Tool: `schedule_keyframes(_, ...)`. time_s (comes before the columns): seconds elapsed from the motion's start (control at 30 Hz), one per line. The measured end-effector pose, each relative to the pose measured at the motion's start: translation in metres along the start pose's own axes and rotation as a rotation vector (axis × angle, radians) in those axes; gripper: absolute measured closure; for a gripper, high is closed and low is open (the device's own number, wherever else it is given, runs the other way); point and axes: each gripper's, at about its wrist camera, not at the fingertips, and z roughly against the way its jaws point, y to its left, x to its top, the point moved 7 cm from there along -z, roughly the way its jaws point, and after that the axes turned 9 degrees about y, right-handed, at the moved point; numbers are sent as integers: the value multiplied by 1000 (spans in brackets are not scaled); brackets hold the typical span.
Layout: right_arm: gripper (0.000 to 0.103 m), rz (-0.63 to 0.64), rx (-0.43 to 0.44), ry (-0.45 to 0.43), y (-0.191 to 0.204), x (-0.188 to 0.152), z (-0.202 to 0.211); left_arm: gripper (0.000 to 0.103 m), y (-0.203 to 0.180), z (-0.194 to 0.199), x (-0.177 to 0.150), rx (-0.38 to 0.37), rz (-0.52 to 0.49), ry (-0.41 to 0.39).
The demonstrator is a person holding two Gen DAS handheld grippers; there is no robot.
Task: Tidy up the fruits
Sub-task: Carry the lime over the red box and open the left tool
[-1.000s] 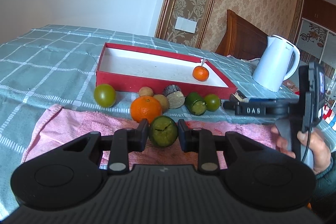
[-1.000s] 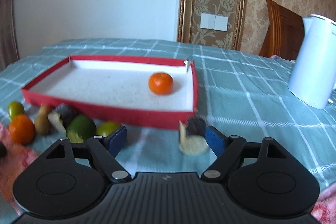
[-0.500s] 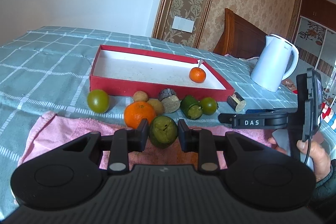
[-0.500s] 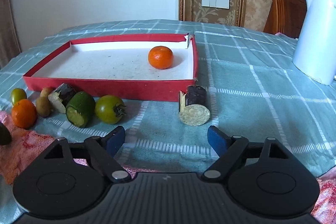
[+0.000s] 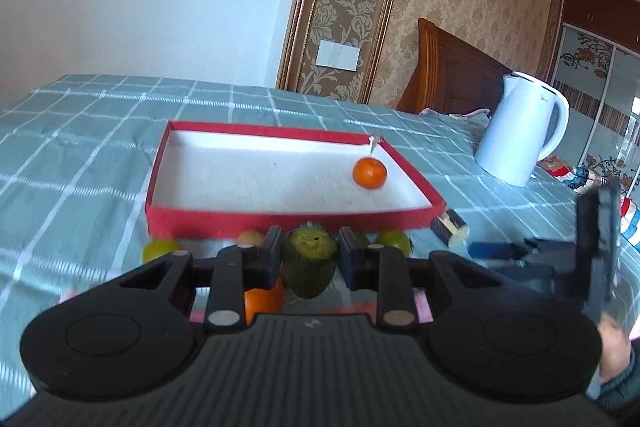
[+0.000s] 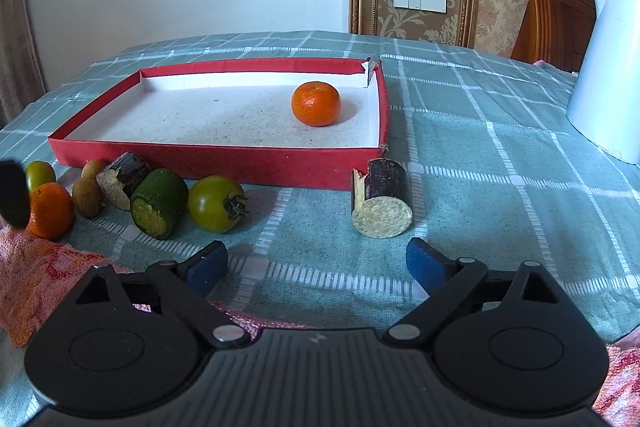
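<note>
Lifted since earlier, left gripper (image 5: 308,257) clamps green fruit (image 5: 309,263) before red tray (image 5: 288,219); right gripper (image 6: 316,269), empty, jaws opening; one orange (image 6: 316,103) trayed; remaining fruits outside.

The right gripper (image 6: 316,267) is opening, empty, near the dark sugarcane piece (image 6: 382,201).

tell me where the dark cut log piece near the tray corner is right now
In the right wrist view the dark cut log piece lies on the checked tablecloth just outside the red tray's near right corner, right of the green tomato.
</note>
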Motion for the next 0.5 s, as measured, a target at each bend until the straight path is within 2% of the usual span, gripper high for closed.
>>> schedule_keyframes(0.2,6,0,0,0,0,0,0,76,16,-27,29,55,-6,10)
schedule_keyframes(0.5,5,0,0,-1,1,0,0,76,47,-91,69,140,18,79)
